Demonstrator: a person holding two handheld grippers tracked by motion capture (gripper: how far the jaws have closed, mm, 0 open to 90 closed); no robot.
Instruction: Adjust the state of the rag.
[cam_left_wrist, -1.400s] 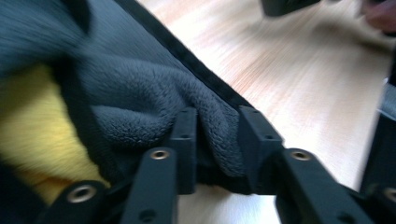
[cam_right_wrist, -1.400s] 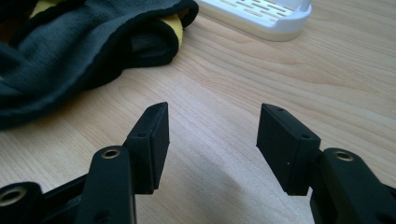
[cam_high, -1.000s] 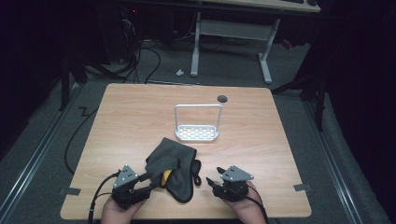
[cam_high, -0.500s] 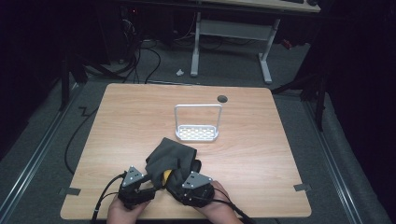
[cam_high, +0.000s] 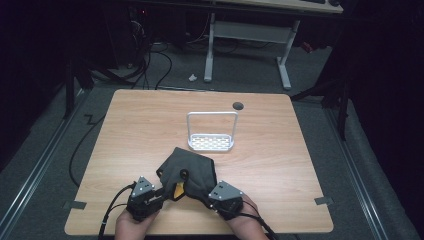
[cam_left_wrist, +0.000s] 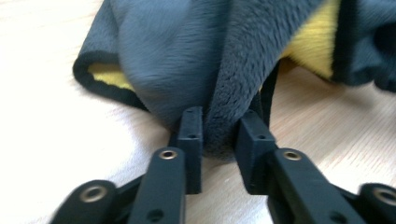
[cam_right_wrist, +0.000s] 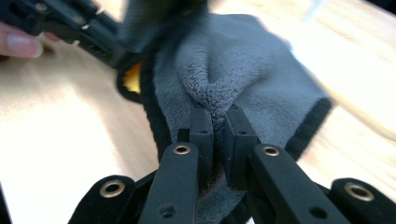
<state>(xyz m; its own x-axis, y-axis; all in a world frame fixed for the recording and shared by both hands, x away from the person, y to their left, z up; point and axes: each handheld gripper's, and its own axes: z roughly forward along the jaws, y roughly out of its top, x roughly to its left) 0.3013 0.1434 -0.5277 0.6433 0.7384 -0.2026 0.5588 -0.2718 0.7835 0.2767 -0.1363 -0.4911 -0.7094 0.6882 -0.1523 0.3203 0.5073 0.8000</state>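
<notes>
Low in the high view, near the table's (cam_high: 125, 125) front edge, lies a crumpled grey microfibre cloth (cam_high: 192, 172) with a yellow underside. The left gripper (cam_left_wrist: 219, 135) and right gripper (cam_right_wrist: 218, 128) have just closed, each pinching a fold. Grasping looks done; spreading or folding remains. The white wire rack (cam_high: 211, 142) stands behind, untouched.

My cloth (cam_left_wrist: 187, 60) is soft, fuzzy grey fleece with a yellow side. My table (cam_high: 140, 135) is smooth, pale wood. The little rack (cam_high: 211, 142) looks like white metal.
</notes>
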